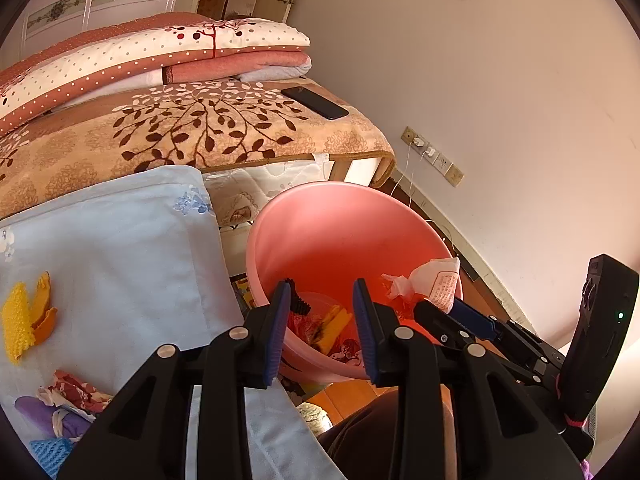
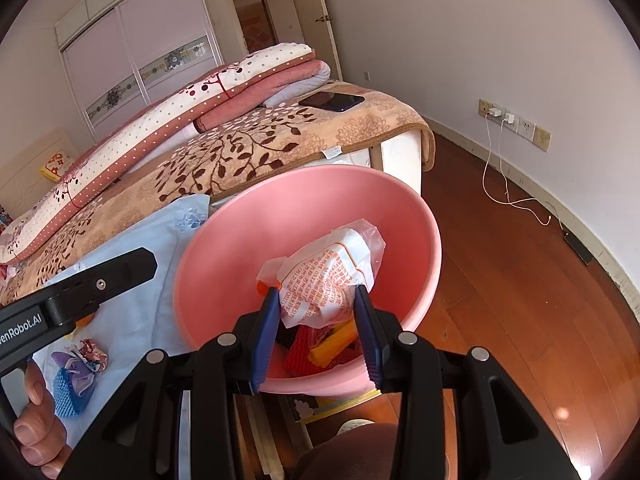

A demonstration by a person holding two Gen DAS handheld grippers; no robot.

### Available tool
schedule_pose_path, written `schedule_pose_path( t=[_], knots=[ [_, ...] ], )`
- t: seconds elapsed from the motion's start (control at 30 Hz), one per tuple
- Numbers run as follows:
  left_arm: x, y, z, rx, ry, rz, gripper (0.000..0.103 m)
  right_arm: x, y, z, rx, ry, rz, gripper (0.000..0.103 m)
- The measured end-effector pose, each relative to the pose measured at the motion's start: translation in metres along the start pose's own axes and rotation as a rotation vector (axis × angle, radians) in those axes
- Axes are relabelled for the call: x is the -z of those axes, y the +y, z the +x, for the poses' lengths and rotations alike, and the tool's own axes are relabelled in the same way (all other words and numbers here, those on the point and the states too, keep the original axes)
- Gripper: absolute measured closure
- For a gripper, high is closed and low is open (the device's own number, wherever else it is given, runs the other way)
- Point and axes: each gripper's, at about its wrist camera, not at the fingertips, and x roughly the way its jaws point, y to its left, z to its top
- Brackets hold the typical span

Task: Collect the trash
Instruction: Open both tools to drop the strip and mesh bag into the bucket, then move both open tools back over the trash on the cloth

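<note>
- Right gripper [image 2: 316, 312]: clamped on one white plastic bag [image 2: 332, 276] with orange print, held above the open mouth of the pink basin [image 2: 224, 264]; the same bag [image 1: 436, 284] seen from the left wrist, over the basin's right side [image 1: 320, 216].
- Left gripper [image 1: 320, 312]: blue pads spread, nothing between them, hovering over the basin's near rim.
- One pink basin, standing beside the bed edge, on the floor side.
- Inside the basin: a red ribbed piece [image 2: 300, 346] and a yellow piece [image 2: 334, 346], touching; other scraps below, too jumbled to count.
- One pale blue embroidered cloth [image 1: 120, 248] spread on the bed, just left of the basin.
- On that cloth, left wrist view: one yellow ribbed piece [image 1: 16, 324] beside one orange clip-like piece [image 1: 42, 308], touching.
- Nearer the camera on the same cloth: one crumpled red patterned wrapper [image 1: 76, 394], one purple item [image 1: 52, 420], one blue knitted item [image 1: 52, 454], bunched together.
- One dark phone [image 1: 314, 102] lying flat on the leaf-patterned blanket [image 1: 200, 128].
- Two chargers [image 2: 502, 115] plugged into the wall sockets, white cables trailing onto the wooden floor [image 2: 500, 280].
</note>
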Motion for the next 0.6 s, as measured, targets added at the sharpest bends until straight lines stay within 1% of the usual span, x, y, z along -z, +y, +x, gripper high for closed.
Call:
schedule_pose_path(
  t=[0.17, 0.2, 0.4, 0.6],
  knots=[
    [0.001, 0.004, -0.008, 0.002, -0.006, -0.005, 0.07, 0.0, 0.005, -0.003, -0.001, -0.009, -0.01, 0.056],
    [0.002, 0.005, -0.009, 0.003, -0.008, -0.007, 0.07, 0.0, 0.006, -0.005, 0.0, -0.012, -0.012, 0.053],
    [0.001, 0.015, -0.026, -0.002, -0.031, -0.015, 0.07, -0.001, 0.017, -0.015, -0.027, -0.026, -0.028, 0.052],
    [0.002, 0.037, -0.056, -0.03, -0.068, -0.024, 0.07, 0.003, 0.041, -0.026, -0.098, -0.037, -0.074, 0.052]
  ],
)
